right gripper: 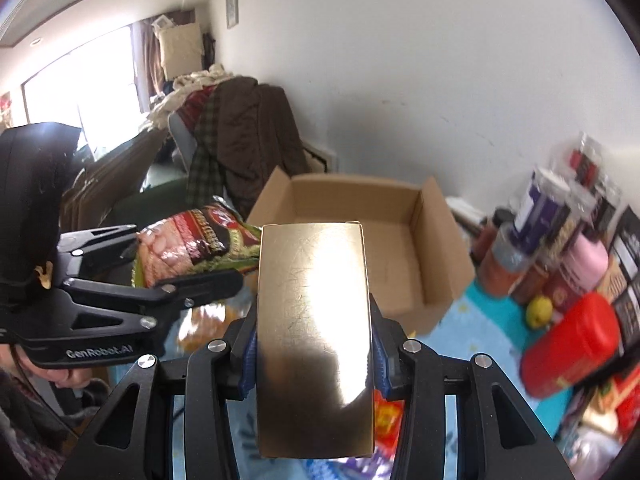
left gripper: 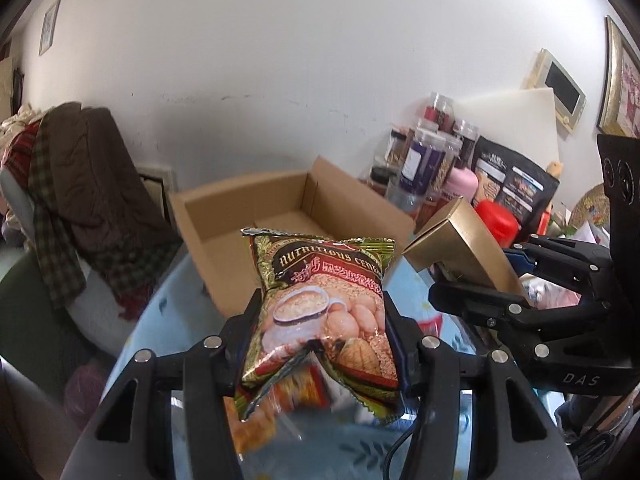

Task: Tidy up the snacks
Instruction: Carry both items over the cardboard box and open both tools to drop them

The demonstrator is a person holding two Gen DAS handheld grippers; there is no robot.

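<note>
A green and red cereal snack packet (left gripper: 324, 312) hangs above the blue tablecloth with my left gripper (left gripper: 320, 320) shut on its sides. A shiny gold box (right gripper: 314, 328) stands upright between the pads of my right gripper (right gripper: 314, 344), which is shut on it. In the left wrist view the gold box (left gripper: 460, 240) and right gripper (left gripper: 480, 292) sit to the right of the packet. In the right wrist view the packet (right gripper: 192, 246) and left gripper (right gripper: 188, 276) are on the left. An open, empty cardboard box (left gripper: 248, 216) (right gripper: 360, 240) lies just beyond both.
Jars, a pink bottle (right gripper: 580, 264), a red canister (right gripper: 572, 344) and dark pouches (left gripper: 516, 184) crowd the table's right side by the wall. More snack packets (left gripper: 296, 392) lie on the blue cloth below the grippers. A chair draped in clothes (left gripper: 80, 184) stands left of the table.
</note>
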